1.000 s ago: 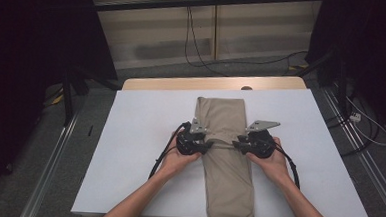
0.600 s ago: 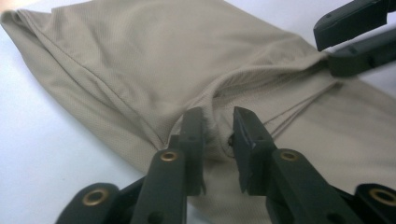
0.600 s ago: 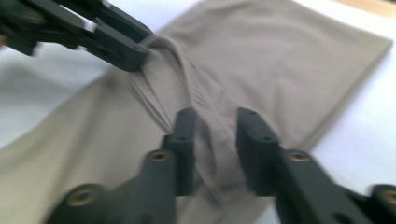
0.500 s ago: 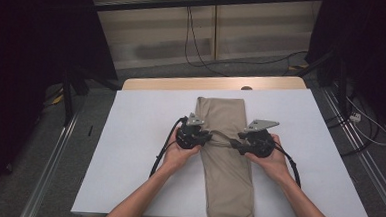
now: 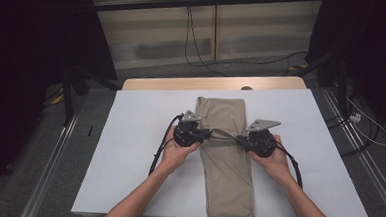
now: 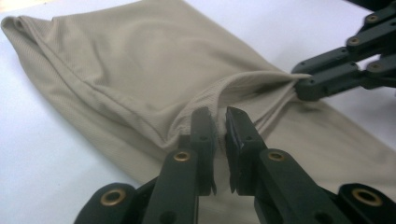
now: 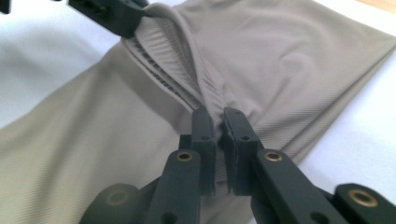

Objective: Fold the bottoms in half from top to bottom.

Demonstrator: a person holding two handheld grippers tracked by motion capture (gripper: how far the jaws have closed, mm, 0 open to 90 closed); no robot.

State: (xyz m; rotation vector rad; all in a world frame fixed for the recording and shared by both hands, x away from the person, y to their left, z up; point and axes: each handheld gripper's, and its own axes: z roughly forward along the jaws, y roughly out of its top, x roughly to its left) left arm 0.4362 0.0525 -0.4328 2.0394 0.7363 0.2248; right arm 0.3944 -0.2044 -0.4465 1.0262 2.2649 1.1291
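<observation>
So both grippers have just been closing and are now pinched on the folded beige garment (image 5: pixel 227 155), the left gripper (image 6: pixel 219 122) on its left edge and the right gripper (image 7: pixel 218 122) on its right edge, each clamping a ridge of cloth about halfway along. It lies lengthwise down the middle of a white table cover (image 5: pixel 139 136), with its near end hanging over the front edge. Behind that there's a strip of wooden tabletop (image 5: pixel 182 83), grey floor (image 5: pixel 263 69) with cables (image 5: pixel 199 49), and a dim room.
</observation>
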